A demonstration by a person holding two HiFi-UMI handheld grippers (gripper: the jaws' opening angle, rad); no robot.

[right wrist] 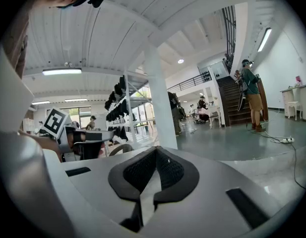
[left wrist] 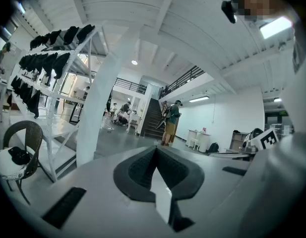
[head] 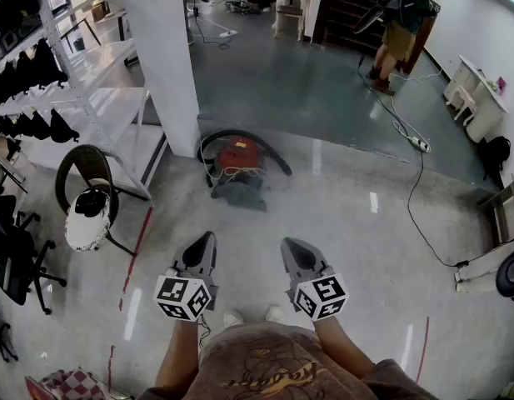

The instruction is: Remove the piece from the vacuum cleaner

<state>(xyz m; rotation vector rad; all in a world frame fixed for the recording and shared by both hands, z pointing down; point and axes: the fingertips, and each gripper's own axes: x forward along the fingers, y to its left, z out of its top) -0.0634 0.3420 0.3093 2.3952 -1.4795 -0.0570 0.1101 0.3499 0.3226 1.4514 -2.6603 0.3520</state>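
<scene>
A red canister vacuum cleaner (head: 241, 158) with a black hose (head: 240, 137) looped over it sits on the floor beside a white pillar (head: 164, 48), well ahead of me. My left gripper (head: 209, 238) and right gripper (head: 286, 243) are held side by side at waist height, both pointing toward the vacuum and far short of it. Each has its jaws shut with nothing between them. In the left gripper view the gripper (left wrist: 155, 149) points level across the room; the right gripper (right wrist: 155, 150) does the same. The vacuum does not show in either gripper view.
White shelving (head: 90, 65) with black items stands at the left. A round chair (head: 88, 198) holding a white helmet sits in front of it. A power cable (head: 415, 182) runs across the floor at right. A person (head: 402, 23) stands at the back near dark stairs.
</scene>
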